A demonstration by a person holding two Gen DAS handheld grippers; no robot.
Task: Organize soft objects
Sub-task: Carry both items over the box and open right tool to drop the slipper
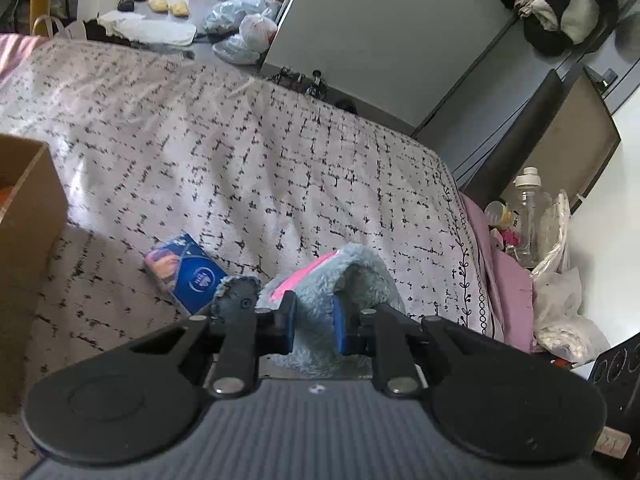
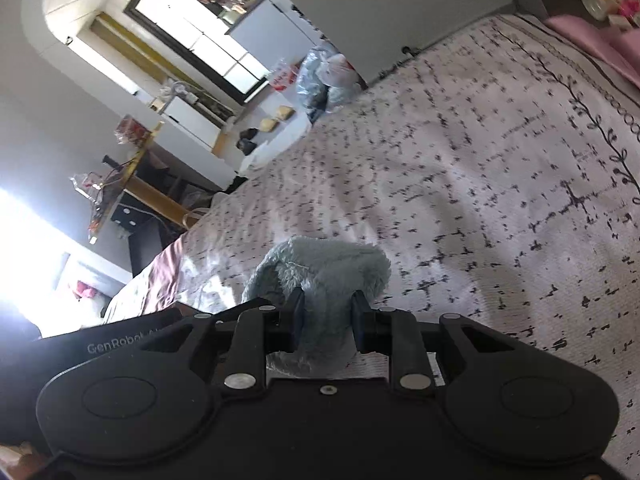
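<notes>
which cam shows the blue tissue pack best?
Left wrist. The blue tissue pack lies in full view on the bedspread, just left of the fluffy blue cloth held in the left gripper. The right wrist view does not show it at all.

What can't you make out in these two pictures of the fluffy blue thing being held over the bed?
- Fluffy blue item: left wrist view, lower part hidden behind the left gripper; its kind is unclear.
- Cardboard box: cut off by the left edge, contents unseen.
- Blue packet: print too small to read.
- Right wrist view: the right gripper covers the item's underside.
</notes>
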